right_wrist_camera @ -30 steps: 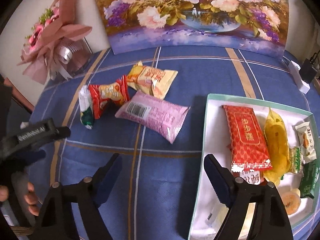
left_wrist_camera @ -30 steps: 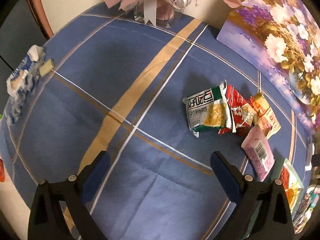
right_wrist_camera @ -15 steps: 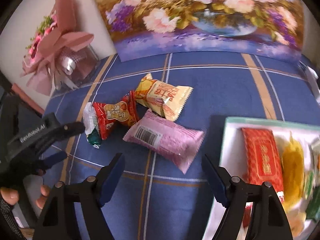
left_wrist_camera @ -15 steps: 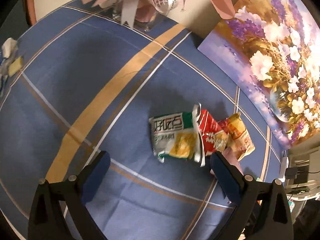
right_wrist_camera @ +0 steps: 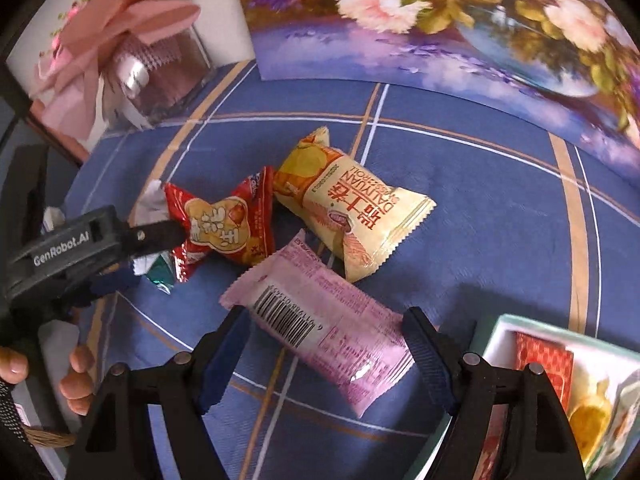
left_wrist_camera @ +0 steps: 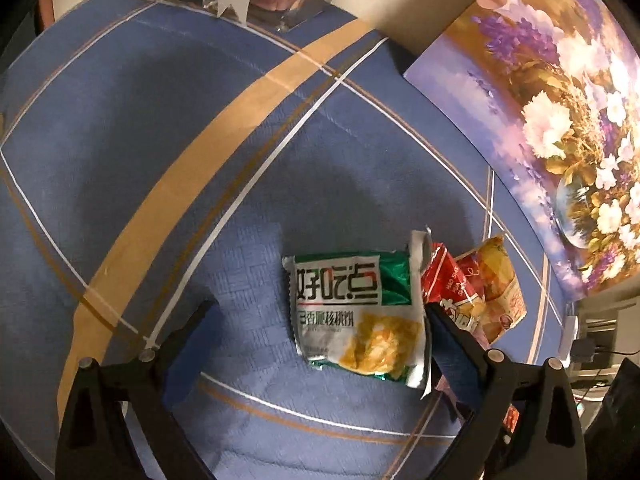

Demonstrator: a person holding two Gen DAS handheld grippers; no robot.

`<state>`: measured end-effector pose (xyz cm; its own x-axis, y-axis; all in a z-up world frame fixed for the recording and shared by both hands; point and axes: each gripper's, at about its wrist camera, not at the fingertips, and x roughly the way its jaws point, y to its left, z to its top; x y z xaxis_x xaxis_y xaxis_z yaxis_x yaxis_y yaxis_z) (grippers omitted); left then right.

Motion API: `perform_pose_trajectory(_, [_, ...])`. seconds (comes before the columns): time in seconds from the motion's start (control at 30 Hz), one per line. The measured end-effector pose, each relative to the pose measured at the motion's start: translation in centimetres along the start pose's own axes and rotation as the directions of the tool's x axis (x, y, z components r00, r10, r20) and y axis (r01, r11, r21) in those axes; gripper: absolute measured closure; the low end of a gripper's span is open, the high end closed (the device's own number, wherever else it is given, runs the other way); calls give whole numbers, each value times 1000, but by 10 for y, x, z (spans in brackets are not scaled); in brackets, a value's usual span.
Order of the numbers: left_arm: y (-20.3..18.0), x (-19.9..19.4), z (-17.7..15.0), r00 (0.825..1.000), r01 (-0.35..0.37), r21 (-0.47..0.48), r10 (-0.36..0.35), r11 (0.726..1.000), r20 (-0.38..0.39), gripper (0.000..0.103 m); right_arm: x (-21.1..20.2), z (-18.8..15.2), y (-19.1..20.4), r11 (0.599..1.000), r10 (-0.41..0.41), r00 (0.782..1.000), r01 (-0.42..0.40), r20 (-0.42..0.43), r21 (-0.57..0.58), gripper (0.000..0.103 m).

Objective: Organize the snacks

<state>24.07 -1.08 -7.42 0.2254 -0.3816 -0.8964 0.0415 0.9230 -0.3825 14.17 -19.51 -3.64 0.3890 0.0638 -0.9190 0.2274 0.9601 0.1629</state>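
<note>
A green-and-white snack packet point(left_wrist_camera: 356, 320) lies on the blue tablecloth, with a red packet point(left_wrist_camera: 450, 292) and a yellow packet point(left_wrist_camera: 502, 284) to its right. My left gripper point(left_wrist_camera: 316, 344) is open, its right finger at the green packet's right edge; it also shows in the right wrist view point(right_wrist_camera: 132, 256). There the red packet point(right_wrist_camera: 224, 228) and the yellow packet point(right_wrist_camera: 352, 208) lie beside a pink packet point(right_wrist_camera: 328, 320). My right gripper point(right_wrist_camera: 326, 364) is open, its jaws on either side of the pink packet's near end. A white tray point(right_wrist_camera: 500, 328) holds several snacks at the lower right.
A floral painting point(right_wrist_camera: 440, 20) leans against the back wall. A glass vase with a pink bouquet point(right_wrist_camera: 132, 44) stands at the back left. The person's fingers point(right_wrist_camera: 76, 384) hold the left gripper's handle at the left edge.
Both grippers have moved closer to the packets. The left one has come up to the green packet. The right one has shifted left from the tray and now straddles the pink packet.
</note>
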Motion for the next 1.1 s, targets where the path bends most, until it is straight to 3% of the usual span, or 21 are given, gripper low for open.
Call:
perform_pose_trajectory(0.2, [-10,3,-2,1000,-25,3,25,1000,19,10,11,1,12,995,-41,999,39,-22,-91,22])
perform_pose_trajectory(0.33, [-8,-6,-10,998,-57,-7,57,998,32,39,17,-4,19,989,-72,997,69,-24,-127,24])
perform_pose_trajectory(0.63, [-8,-11,-24,995,-98,-12,98,995,35,43,11,-13,14,995,-85,996,84,-6,-56,49])
perform_pose_trajectory(1.1, [1,-30,-87,988,-154,-72,153,985,-17,44,-22,-73,1,989,-6,1000,1,30,151,56])
